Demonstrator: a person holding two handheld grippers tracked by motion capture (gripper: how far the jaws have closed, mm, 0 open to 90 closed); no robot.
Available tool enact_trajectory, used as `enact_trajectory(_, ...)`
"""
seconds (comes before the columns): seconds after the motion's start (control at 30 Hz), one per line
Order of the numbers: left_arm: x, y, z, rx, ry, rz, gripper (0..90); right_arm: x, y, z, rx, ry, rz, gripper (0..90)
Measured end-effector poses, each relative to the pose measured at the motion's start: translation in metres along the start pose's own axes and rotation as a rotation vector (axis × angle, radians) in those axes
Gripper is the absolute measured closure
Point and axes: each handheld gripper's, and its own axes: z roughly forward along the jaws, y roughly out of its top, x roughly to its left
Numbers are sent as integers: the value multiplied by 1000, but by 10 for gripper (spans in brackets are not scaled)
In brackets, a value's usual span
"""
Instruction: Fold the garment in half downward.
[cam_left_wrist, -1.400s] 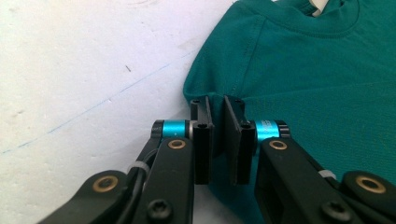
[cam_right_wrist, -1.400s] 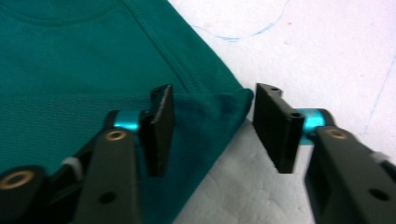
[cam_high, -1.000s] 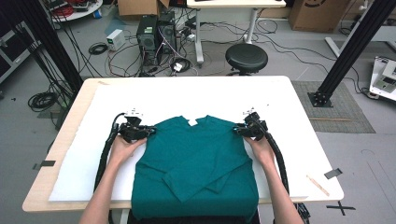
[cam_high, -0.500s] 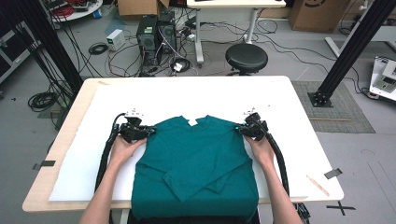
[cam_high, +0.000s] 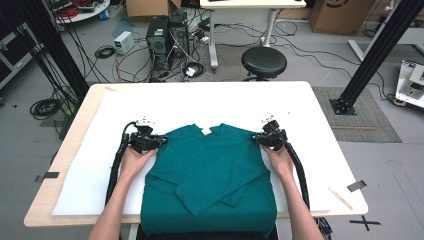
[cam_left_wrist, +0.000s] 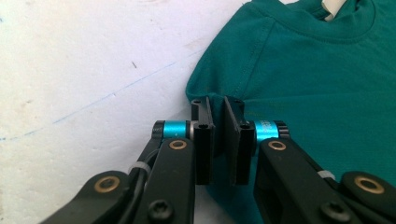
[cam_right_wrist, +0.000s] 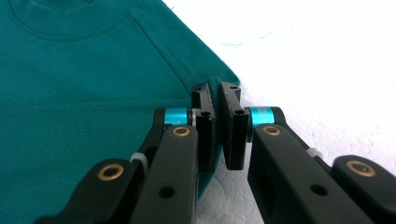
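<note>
A teal long-sleeved shirt (cam_high: 210, 170) lies flat on the white-covered table (cam_high: 200, 100), collar away from me and both sleeves folded across its front. Its lower hem hangs over the near edge. My left gripper (cam_high: 159, 142) is at the shirt's left shoulder. In the left gripper view, the left gripper (cam_left_wrist: 218, 105) is shut, pinching a fold of the shirt (cam_left_wrist: 317, 70) at the shoulder seam. My right gripper (cam_high: 257, 138) is at the right shoulder. In the right gripper view, the right gripper (cam_right_wrist: 215, 91) is shut on the corner of the shirt (cam_right_wrist: 70, 93).
Bare white table surface stretches beyond the collar and to both sides. Behind the table stand a black stool (cam_high: 263, 60), computer towers (cam_high: 167, 35) and loose cables on the floor. A black frame post (cam_high: 370, 55) rises at the right.
</note>
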Motion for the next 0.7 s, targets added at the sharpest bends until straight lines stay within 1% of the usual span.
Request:
enact_trajectory(0.03,0,0,0,1,-1,-3,830,1,0,0,2,-2,2,866)
enact_trajectory(0.07,0,1,0,0,-1,-13,830,1,1,-1,4,-4,-5,868)
enact_trajectory(0.1,0,1,-1,1,0,-12,831,2,2,-1,6,-14,-17,871)
enact_trajectory(0.17,-1,2,-2,-16,-1,-13,833,2,3,-3,7,-15,-31,876)
enact_trajectory(0.23,0,7,-6,-42,-9,-23,835,2,6,-5,11,-24,-42,876)
enact_trajectory(0.3,0,13,-9,-64,-11,-29,836,1,8,-8,-5,-27,-33,876)
enact_trajectory(0.33,-1,15,-11,-92,-8,-42,837,0,10,-10,-10,-24,-22,876)
enact_trajectory(0.37,0,17,-13,-104,-8,-50,838,-1,11,-11,-21,-26,-13,876)
enact_trajectory(0.43,2,21,-14,-104,1,-67,842,-4,14,-12,-33,-21,1,876)
enact_trajectory(0.47,2,23,-14,-112,8,-71,844,-6,16,-13,-37,-20,5,876)
enact_trajectory(0.53,4,29,-15,-119,28,-81,851,-7,20,-15,-57,-27,12,876)
enact_trajectory(0.57,5,32,-15,-122,37,-86,857,-8,22,-16,-64,-33,6,876)
enact_trajectory(0.6,7,35,-16,-141,43,-96,859,-8,25,-16,-71,-40,7,876)
enact_trajectory(0.63,10,37,-16,-141,41,-116,859,-9,28,-17,-72,-48,13,876)
enact_trajectory(0.67,12,39,-15,-140,42,-127,859,-10,31,-17,-80,-49,15,876)
enact_trajectory(0.7,14,42,-14,-132,44,-126,860,-12,34,-17,-77,-48,25,876)
